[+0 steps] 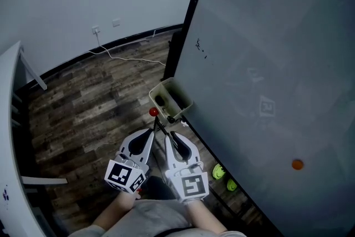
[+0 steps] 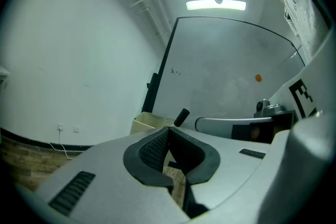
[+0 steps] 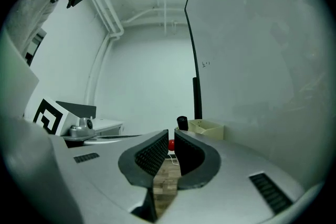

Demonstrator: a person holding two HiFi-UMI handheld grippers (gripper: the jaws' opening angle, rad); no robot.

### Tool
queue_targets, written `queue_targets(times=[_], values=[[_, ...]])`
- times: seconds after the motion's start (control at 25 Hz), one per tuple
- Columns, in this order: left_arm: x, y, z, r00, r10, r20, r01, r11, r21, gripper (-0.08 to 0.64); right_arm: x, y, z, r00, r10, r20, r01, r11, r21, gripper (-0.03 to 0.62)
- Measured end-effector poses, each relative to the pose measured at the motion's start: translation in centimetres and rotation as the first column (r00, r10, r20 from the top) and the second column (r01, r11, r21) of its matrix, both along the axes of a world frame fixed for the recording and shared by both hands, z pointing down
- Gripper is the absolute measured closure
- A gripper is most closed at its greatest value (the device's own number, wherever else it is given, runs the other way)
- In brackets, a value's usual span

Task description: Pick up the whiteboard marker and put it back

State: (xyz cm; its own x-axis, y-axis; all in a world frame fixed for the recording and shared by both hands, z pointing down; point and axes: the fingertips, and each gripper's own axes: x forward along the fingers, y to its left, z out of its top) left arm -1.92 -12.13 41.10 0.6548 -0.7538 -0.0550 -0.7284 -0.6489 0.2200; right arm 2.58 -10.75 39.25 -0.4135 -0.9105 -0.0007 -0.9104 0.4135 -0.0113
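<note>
A beige holder box hangs at the whiteboard's lower left edge. A black whiteboard marker stands in it; its cap pokes out above the box in the left gripper view and shows as a marker cap beside the box in the right gripper view. My left gripper and right gripper sit side by side just below the box, both pointing at it and both empty. The left gripper has its tips together. The right gripper shows only a thin slit.
A small red ball sits left of the box. An orange magnet sticks on the board. Two green objects lie at the board's foot. A white cable runs over the wood floor, and a white table stands at the left.
</note>
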Motion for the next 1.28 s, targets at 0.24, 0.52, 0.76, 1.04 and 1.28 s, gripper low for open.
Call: queue_targets(times=[0.24,0.52,0.76,1.04,1.28], values=[[0.6,-1.9,0.4,1.0,-0.005,0.0,0.005,1.0,-0.013,0.545,0.3,-1.8,0.0,1.0,-0.018,-0.015,0.018,1.0,-0.001,0.485],[0.7,-3.8,0.8,1.0,-0.02,-0.001,0.02,1.0,-0.013,0.545,0.4,-3.8,0.3,0.999,-0.032,-0.037,0.032,0.999,0.009,0.485],[0.3,-4.7,0.7,0.999,-0.038,-0.011,0.038,0.999,-0.013,0.545,0.3,-4.7,0.5,0.997,-0.037,-0.062,0.038,0.999,0.015,0.485],[0.4,-5.2,1.5,0.999,-0.038,-0.005,0.037,0.999,-0.03,0.545,0.4,-5.3,0.5,0.997,-0.036,-0.066,0.038,0.999,0.023,0.49],[0.1,-5.7,1.6,0.999,-0.049,-0.005,0.049,0.998,-0.037,0.545,0.4,-5.8,0.1,0.997,-0.037,-0.069,0.039,0.999,0.032,0.511]])
